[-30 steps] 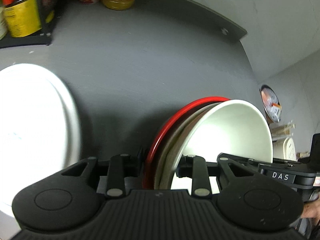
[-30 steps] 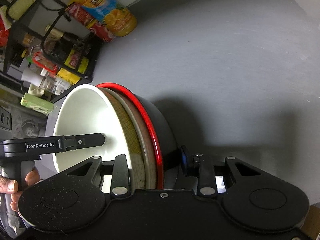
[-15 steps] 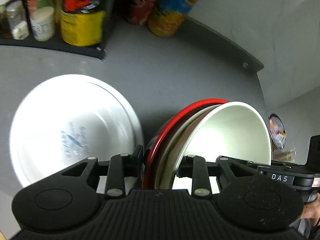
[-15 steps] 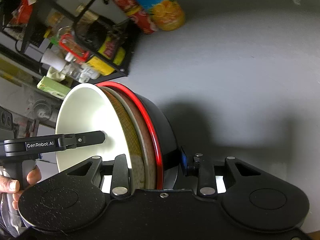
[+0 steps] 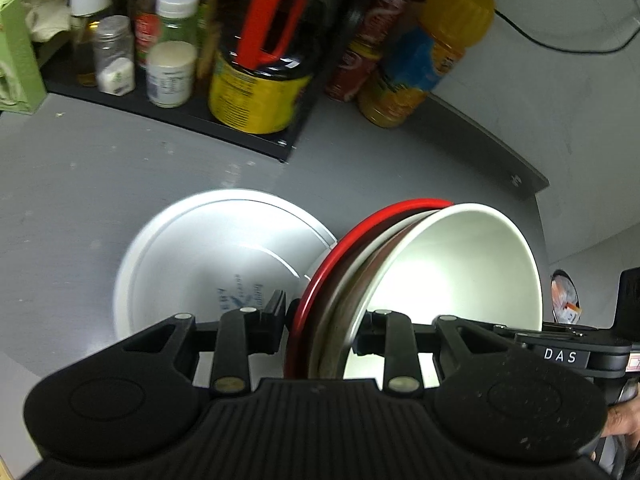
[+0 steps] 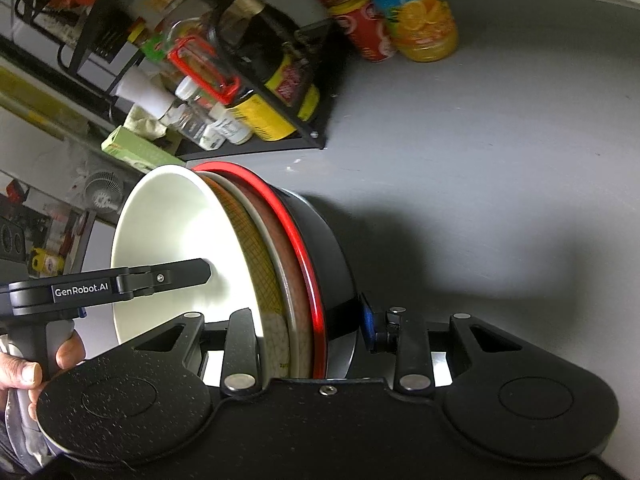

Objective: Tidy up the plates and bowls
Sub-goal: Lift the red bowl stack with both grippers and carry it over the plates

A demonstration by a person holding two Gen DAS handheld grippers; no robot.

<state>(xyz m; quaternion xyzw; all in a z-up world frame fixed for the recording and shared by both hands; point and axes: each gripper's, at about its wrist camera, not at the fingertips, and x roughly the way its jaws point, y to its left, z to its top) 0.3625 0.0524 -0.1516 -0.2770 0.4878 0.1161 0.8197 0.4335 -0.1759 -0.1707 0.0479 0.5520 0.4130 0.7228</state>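
A nested stack of bowls hangs tilted above the grey counter: a white bowl (image 5: 452, 272) innermost, brown and patterned bowls around it, a black bowl with a red rim (image 5: 360, 232) outermost. My left gripper (image 5: 320, 332) is shut on the stack's rim at one side. My right gripper (image 6: 308, 328) is shut on the opposite side, one finger inside the white bowl (image 6: 172, 232), the other against the black outer bowl (image 6: 324, 248). Each wrist view shows the other gripper across the stack. A white plate (image 5: 208, 260) lies flat on the counter just left of the stack.
A black rack (image 5: 172, 116) at the back holds spice jars, bottles and a yellow tin (image 5: 252, 96). Red cans (image 5: 360, 64) and an orange juice bottle (image 5: 420, 64) stand beside it. The grey counter (image 5: 80, 184) ends at a dark edge (image 5: 520, 176) on the right.
Both grippers have carried the bowl stack towards the rack, which now looms larger. The white plate has slid from the left edge of the left wrist view to beside the stack.
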